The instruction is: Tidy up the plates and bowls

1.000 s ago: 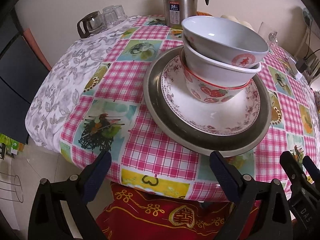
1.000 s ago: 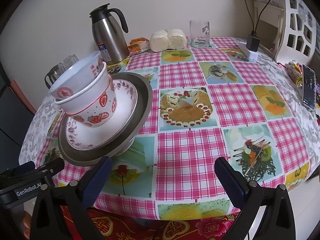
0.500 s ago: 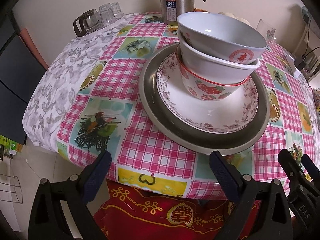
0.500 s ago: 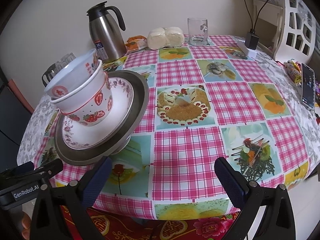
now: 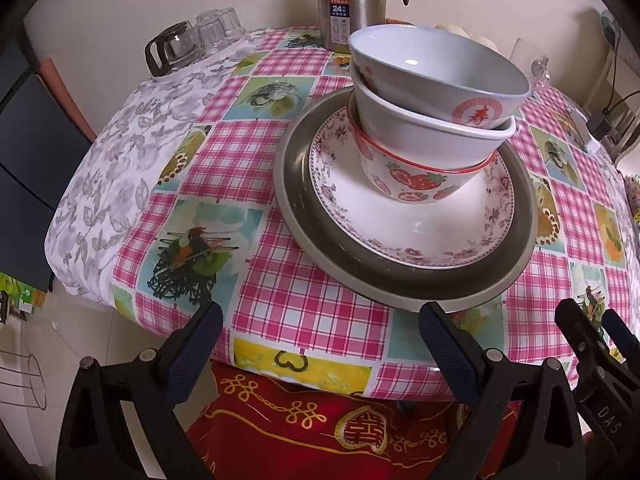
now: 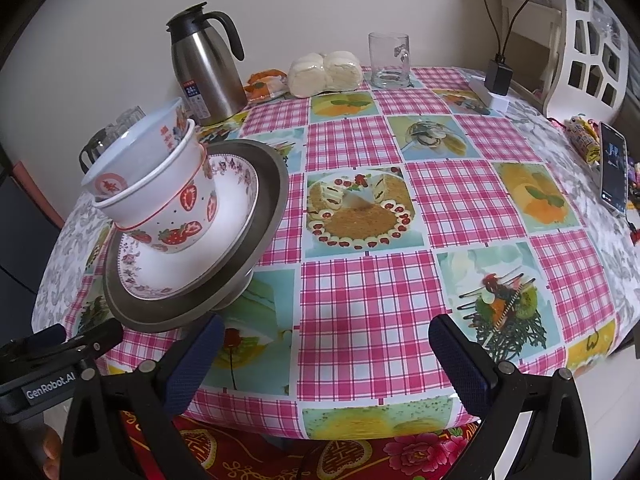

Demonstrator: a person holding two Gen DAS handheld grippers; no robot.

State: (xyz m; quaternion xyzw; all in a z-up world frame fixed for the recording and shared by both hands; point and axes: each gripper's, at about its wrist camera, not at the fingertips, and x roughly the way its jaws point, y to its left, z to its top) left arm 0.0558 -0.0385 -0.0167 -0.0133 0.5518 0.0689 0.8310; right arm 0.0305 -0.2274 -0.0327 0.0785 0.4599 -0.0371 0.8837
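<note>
A stack stands on the pink checked table: a grey metal plate (image 5: 320, 240) (image 6: 264, 208), a white floral plate (image 5: 400, 220) (image 6: 236, 208) on it, then a strawberry bowl (image 5: 412, 184) (image 6: 180, 216), a plain white bowl (image 5: 420, 136) and a white bowl with a red emblem (image 5: 436, 76) (image 6: 132, 152) nested on top. My left gripper (image 5: 320, 344) is open and empty at the table's near edge, just short of the stack. My right gripper (image 6: 324, 352) is open and empty over the near edge, right of the stack.
A steel thermos jug (image 6: 208, 76) stands at the back, with a glass pot and glasses (image 5: 192, 40) at the back left. Wrapped buns (image 6: 324, 72), a glass mug (image 6: 388, 60), a charger (image 6: 496, 84) and a phone (image 6: 612, 168) lie to the right. A white chair (image 6: 588, 40) stands far right.
Both grippers have edged slightly, so the stack sits a little differently in view. Both stay open and empty. The stack has not moved on the table.
</note>
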